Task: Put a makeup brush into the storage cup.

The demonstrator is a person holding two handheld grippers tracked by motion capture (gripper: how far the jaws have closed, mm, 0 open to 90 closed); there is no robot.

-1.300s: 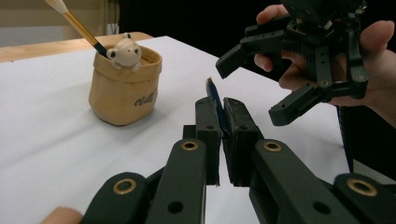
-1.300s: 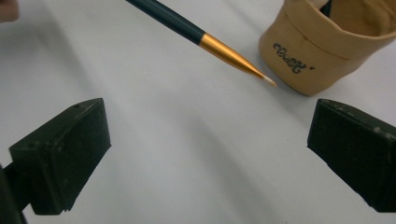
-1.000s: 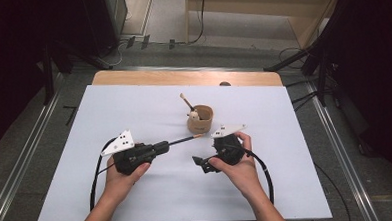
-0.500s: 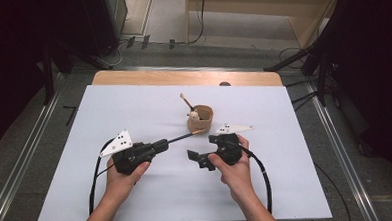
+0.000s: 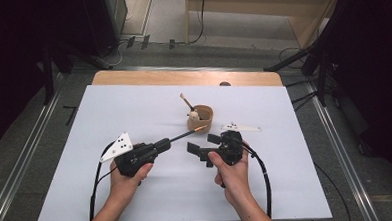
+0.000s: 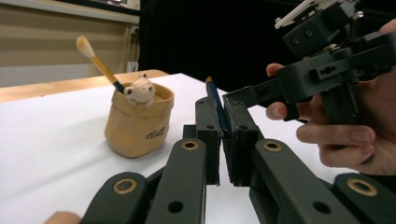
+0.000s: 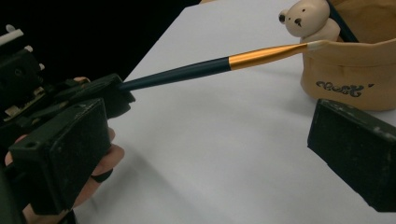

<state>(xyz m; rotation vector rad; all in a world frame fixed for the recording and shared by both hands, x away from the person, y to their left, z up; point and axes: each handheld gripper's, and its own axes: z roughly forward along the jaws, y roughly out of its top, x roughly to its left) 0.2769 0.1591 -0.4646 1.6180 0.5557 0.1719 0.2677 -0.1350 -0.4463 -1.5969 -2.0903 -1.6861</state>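
While the left gripper pinches the dark end of a brush between its two jaws, the brush sticks out long and straight toward the little pot. In the high view it slants up and to the right, with its gold band and pale tip right at the pot's rim. I cannot tell if the tip touches the rim. The tan pot stands on the white table. A toy bear and a second brush sit inside it. The right gripper is just beside the brush, with its jaws spread wide and holding nothing.
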